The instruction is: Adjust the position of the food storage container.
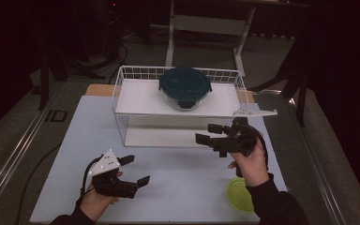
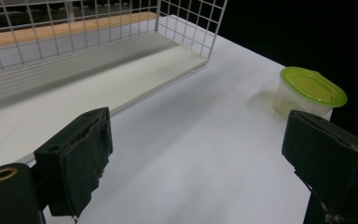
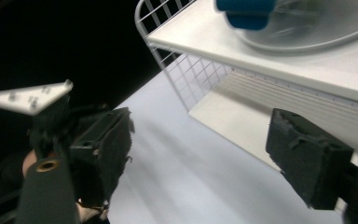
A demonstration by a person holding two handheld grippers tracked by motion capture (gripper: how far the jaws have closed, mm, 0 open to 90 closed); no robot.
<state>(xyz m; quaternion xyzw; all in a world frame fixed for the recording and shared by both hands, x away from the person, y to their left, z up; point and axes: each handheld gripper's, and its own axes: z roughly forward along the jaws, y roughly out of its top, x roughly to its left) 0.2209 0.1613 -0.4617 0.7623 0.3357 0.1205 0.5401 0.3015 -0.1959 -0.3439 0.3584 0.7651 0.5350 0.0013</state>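
The glass bowl [image 1: 185, 88] is already sitting on the rack [image 1: 136, 103]; you are holding both grippers, left [image 1: 134, 170] and right [image 1: 207, 132], spread and empty, and the green tub [image 1: 240, 195] is waiting.

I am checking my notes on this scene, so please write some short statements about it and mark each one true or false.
1. The glass container with the dark blue lid stands on the upper shelf of the white wire rack. True.
2. The right hand-held gripper is shut on the container. False: its jaws stand apart with nothing between them.
3. The small tub with the green lid lies on the table near the right forearm. True.
4. The left hand-held gripper holds the green-lidded tub. False: it is open and holds nothing.
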